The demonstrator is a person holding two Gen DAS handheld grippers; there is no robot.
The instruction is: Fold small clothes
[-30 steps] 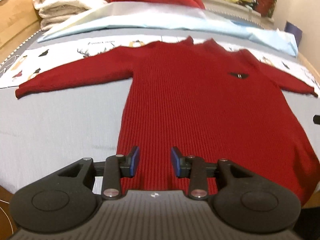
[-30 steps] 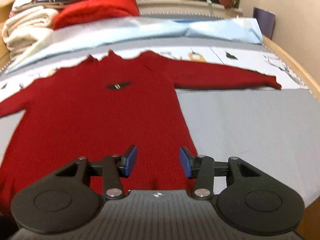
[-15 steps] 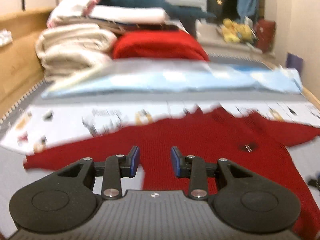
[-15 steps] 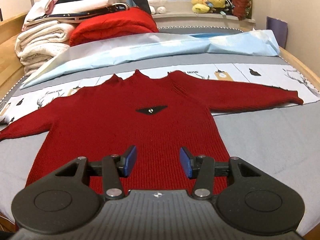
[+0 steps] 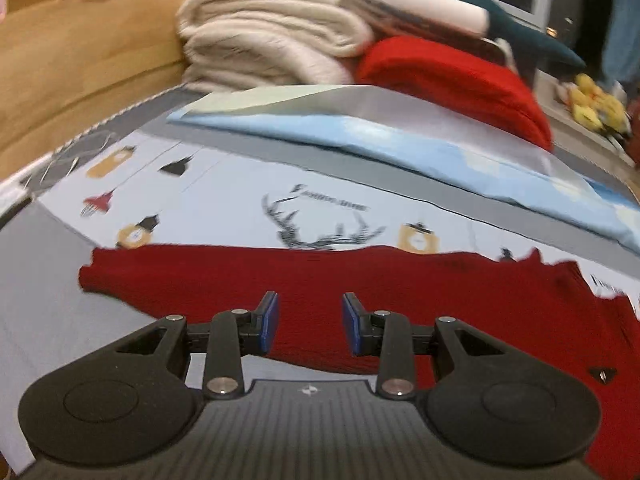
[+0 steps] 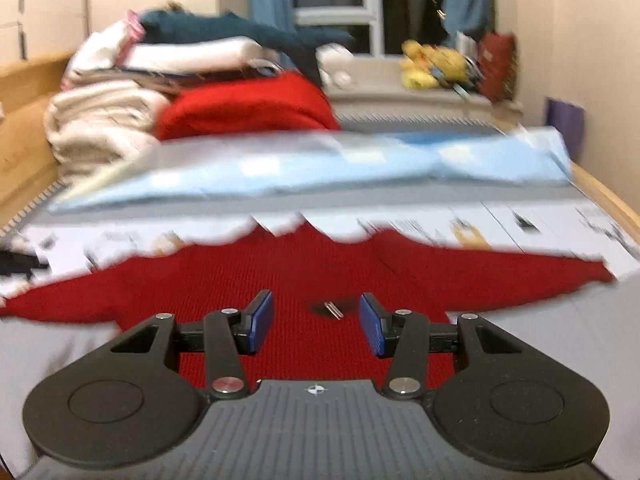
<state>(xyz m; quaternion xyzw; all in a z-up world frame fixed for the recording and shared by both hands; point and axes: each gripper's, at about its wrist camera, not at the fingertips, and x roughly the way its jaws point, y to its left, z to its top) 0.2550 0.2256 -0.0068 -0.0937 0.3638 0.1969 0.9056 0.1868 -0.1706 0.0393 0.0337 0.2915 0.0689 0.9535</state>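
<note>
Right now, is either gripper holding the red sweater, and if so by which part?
Nothing is held. The left gripper is open above the red sweater's sleeve; the right gripper is open over its chest.

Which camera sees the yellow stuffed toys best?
The right wrist view. The yellow stuffed toys sit in full view on the ledge under the window, blurred but whole. In the left wrist view the toys are squeezed into the far right edge, smaller, blurrier and harder to make out.
</note>
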